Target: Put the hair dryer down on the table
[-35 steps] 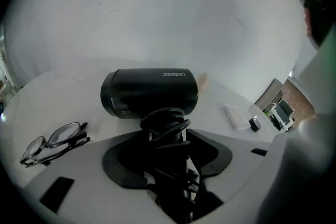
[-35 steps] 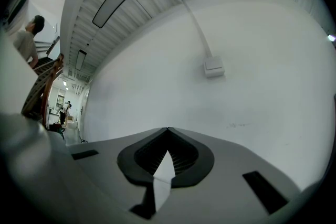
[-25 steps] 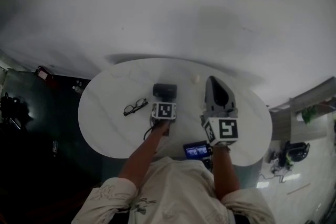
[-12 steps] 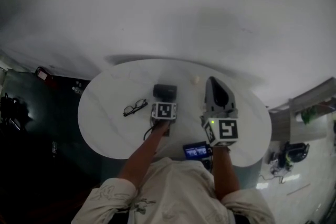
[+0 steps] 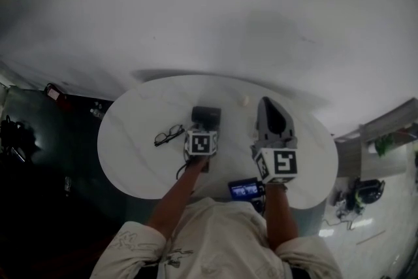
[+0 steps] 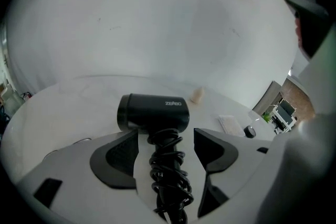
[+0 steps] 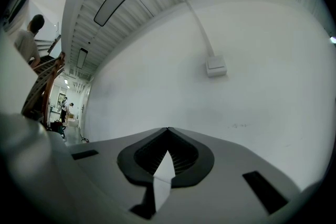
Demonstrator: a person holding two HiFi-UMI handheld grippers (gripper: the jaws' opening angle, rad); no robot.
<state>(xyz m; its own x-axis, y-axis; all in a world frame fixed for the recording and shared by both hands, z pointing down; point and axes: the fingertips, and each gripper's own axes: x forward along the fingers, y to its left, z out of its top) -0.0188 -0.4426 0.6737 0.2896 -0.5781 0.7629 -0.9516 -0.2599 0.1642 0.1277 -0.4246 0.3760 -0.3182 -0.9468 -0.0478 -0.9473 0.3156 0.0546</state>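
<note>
A black hair dryer (image 6: 152, 111) lies on the white oval table (image 5: 137, 153), its cord wound round the handle. In the head view the hair dryer (image 5: 206, 115) sits just beyond my left gripper (image 5: 203, 129). In the left gripper view my left gripper (image 6: 165, 136) has its jaws opening; the corded handle lies between them, and white table shows on both sides of it, so the pads are clear of it. My right gripper (image 5: 269, 109) is held above the table's right half. In the right gripper view my right gripper (image 7: 168, 131) is shut on nothing and faces a white wall.
Black glasses (image 5: 168, 134) lie left of the dryer. A small beige object (image 6: 197, 95) stands behind it. A white packet (image 6: 229, 123) and a small dark round thing (image 6: 250, 131) lie to the right. A phone with a lit screen (image 5: 245, 189) is at the near table edge.
My left gripper has drawn back a little toward the person while the hair dryer stays where it lies on the table. The right gripper has not moved.
</note>
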